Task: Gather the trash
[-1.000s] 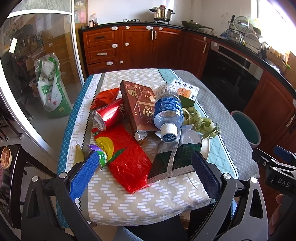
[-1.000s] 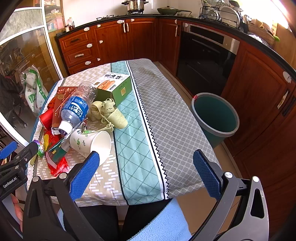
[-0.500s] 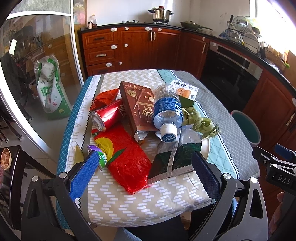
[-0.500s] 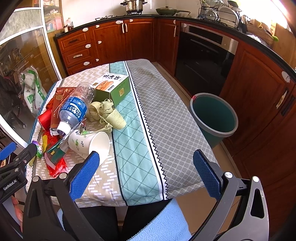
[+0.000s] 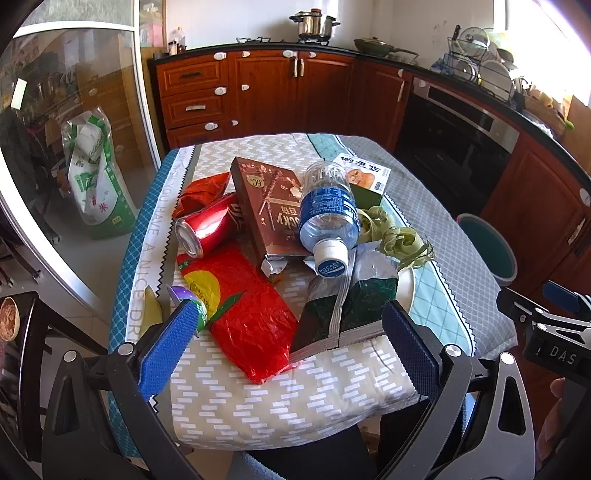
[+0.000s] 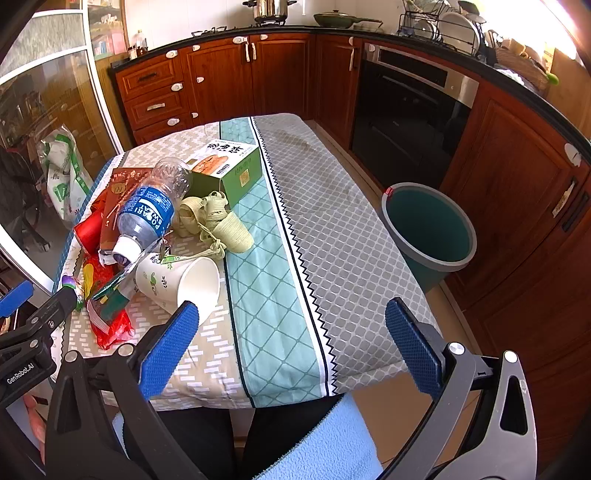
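Nothing has shifted over the last second. Both grippers, left gripper (image 5: 288,343) and right gripper (image 6: 291,347), are still hovering, jaws apart and empty. Trash pile (image 5: 280,236) is lying untouched on the table (image 6: 332,229); collection not yet begun.

A home kitchen is shown by wooden cabinets (image 6: 221,85), a built-in oven (image 6: 410,110), a pot (image 6: 269,8) and a dish rack (image 6: 443,26)
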